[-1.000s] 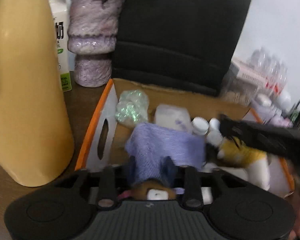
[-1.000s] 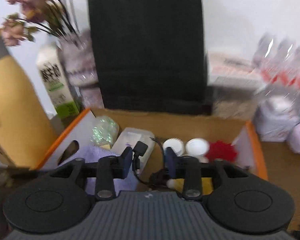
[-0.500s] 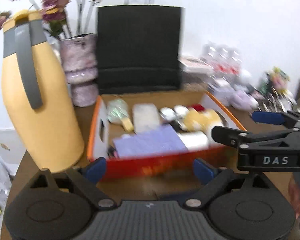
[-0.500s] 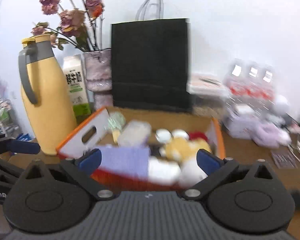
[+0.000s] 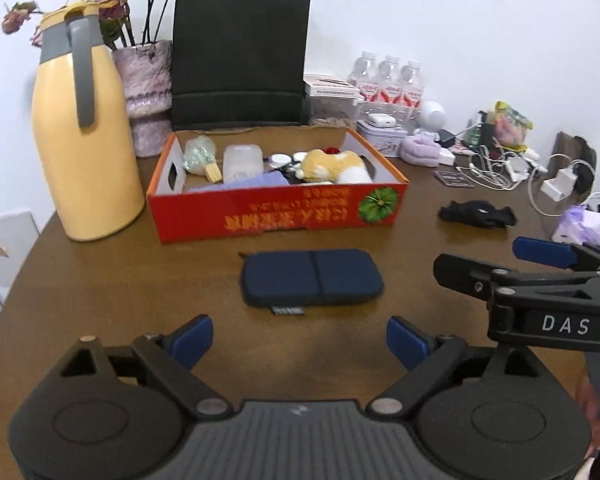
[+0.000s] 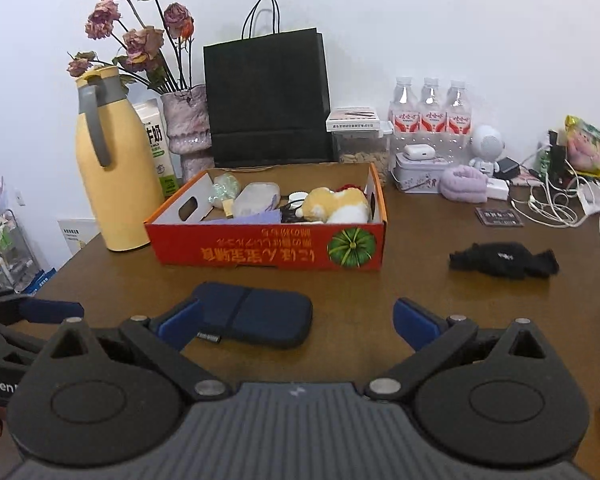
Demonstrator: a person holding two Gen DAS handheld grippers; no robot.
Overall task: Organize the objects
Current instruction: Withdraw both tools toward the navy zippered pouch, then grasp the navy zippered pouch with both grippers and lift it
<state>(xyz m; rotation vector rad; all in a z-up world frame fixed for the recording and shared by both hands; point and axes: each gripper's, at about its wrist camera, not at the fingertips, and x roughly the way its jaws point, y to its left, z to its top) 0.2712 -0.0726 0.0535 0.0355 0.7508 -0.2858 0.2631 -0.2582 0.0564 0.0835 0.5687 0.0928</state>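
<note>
flat, navy pouch long axis parallel to box front.

My left tool hangs over the worktop, tilted downward, its blue pads spread wide with nothing between them. My right tool sits beside it, equally wide and empty. Both sets of jaws have just been opening. A hand shows at the edge.

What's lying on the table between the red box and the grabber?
A dark blue zip pouch lies flat on the wooden table, between the red cardboard box and the open left gripper. The left wrist view shows it best.
</note>
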